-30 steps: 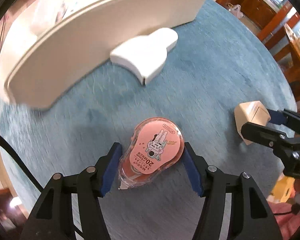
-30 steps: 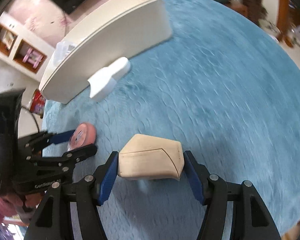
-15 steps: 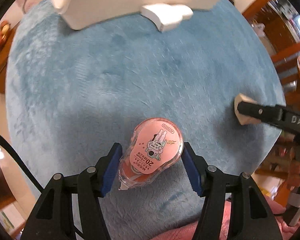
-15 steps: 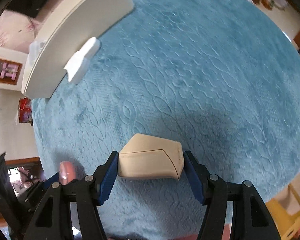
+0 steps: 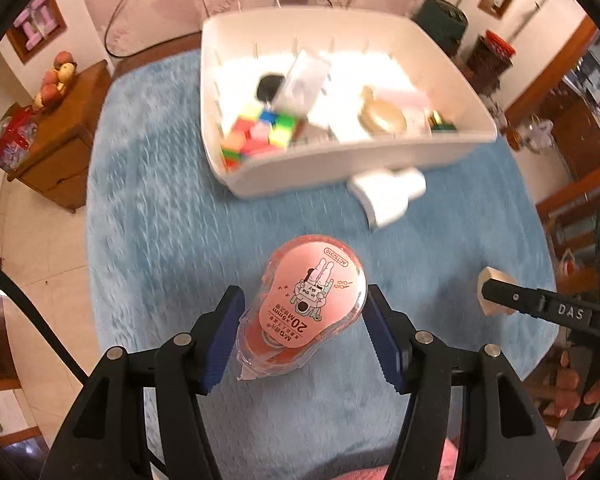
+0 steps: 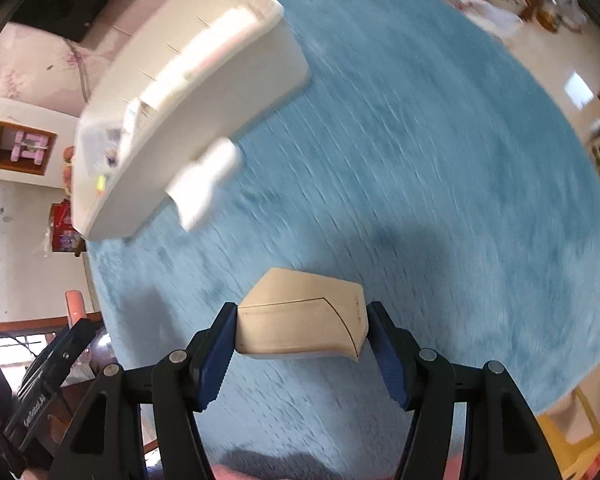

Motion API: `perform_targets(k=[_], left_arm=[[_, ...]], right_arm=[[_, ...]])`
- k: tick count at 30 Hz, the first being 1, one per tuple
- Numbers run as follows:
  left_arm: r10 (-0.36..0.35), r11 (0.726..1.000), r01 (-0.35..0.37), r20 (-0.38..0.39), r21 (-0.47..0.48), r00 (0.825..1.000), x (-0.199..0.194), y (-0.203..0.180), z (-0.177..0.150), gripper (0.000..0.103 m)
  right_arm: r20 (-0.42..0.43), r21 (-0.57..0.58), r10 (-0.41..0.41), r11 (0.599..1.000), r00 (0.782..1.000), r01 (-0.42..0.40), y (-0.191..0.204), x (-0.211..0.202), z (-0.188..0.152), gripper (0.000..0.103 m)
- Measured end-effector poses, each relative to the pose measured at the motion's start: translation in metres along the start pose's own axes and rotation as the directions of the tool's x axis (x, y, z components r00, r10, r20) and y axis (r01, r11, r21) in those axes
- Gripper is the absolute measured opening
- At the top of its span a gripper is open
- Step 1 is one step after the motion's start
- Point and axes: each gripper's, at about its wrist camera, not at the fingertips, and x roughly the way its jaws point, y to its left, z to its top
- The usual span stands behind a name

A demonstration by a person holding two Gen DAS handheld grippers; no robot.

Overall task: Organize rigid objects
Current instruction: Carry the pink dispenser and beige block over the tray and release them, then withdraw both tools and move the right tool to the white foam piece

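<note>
Left wrist view: blue rug [image 5: 172, 216] fills most of the field, below and ahead of both grippers; it is streaked with motion blur. White bin [image 5: 340, 168] sits on the rug, well ahead of the left gripper [image 5: 302, 334], its open top visible. Inside the bin: a colour cube [image 5: 260, 132] at the near left corner, a round gold item [image 5: 382, 118] right of centre, a black item [image 5: 270, 86] further back, plus white pieces too blurred to identify. White block [image 5: 388, 192] lies on the rug just in front of the bin's near wall, between bin and left gripper, offset right. Wooden cabinet [image 5: 60, 152] with fruit [image 5: 54, 80] on top stands off the rug, far left.

Left gripper: blue pads pinch a pink tape dispenser [image 5: 306, 308] on its two sides, label up, clear nose pointing back toward the camera. Dispenser is clear of the rug.

Right gripper [image 5: 496, 294] shows at the right edge of this view, level with the left one and well apart from it, a tan corner showing past its black finger.

Right wrist view: right gripper [image 6: 300, 330] clamps a tan block [image 6: 300, 320] between its pads, held above the rug [image 6: 440, 160]. Bin [image 6: 188, 120] is ahead and to the left, the white block [image 6: 206, 182] against its near wall. Left gripper's body [image 6: 48, 380] is at the lower left edge, a sliver of pink above it.
</note>
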Motion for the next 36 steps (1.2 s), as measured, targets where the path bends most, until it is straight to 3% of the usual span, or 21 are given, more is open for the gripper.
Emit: perform_targets(k=[8, 18, 19, 20, 24, 32, 36], left_arm=[[0.022, 0.999, -0.020, 0.063, -0.031, 0.998, -0.006, -0.018, 0.055, 0.064], [0.036, 0.996, -0.025, 0.128, -0.090, 0.991, 0.001, -0.043, 0.103, 0.061], [0.040, 0.994, -0.026, 0.143, -0.103, 0.989, 0.003, -0.045, 0.108, 0.052], [0.046, 0.993, -0.029, 0.152, -0.112, 0.987, 0.004, -0.047, 0.112, 0.049], [0.062, 0.989, -0.039, 0.159, -0.144, 0.985, 0.012, -0.051, 0.126, 0.047], [0.105, 0.975, -0.074, 0.142, -0.211, 0.984, 0.016, -0.056, 0.139, 0.047], [0.119, 0.968, -0.085, 0.132, -0.236, 0.984, 0.011, -0.059, 0.136, 0.047]], right_arm=[[0.129, -0.123, 0.081, 0.990, 0.988, -0.065, 0.035, -0.028, 0.057, 0.065], [0.251, -0.304, 0.234, 0.940, 0.939, -0.153, 0.064, -0.026, 0.107, 0.065], [0.256, -0.323, 0.249, 0.933, 0.934, -0.160, 0.064, -0.025, 0.110, 0.065], [0.262, -0.338, 0.262, 0.926, 0.929, -0.166, 0.064, -0.024, 0.113, 0.065], [0.281, -0.389, 0.301, 0.904, 0.911, -0.179, 0.061, -0.020, 0.124, 0.065], [0.252, -0.418, 0.315, 0.888, 0.915, -0.191, 0.052, -0.003, 0.145, 0.066], [0.234, -0.439, 0.354, 0.869, 0.905, -0.227, 0.049, 0.000, 0.148, 0.070]])
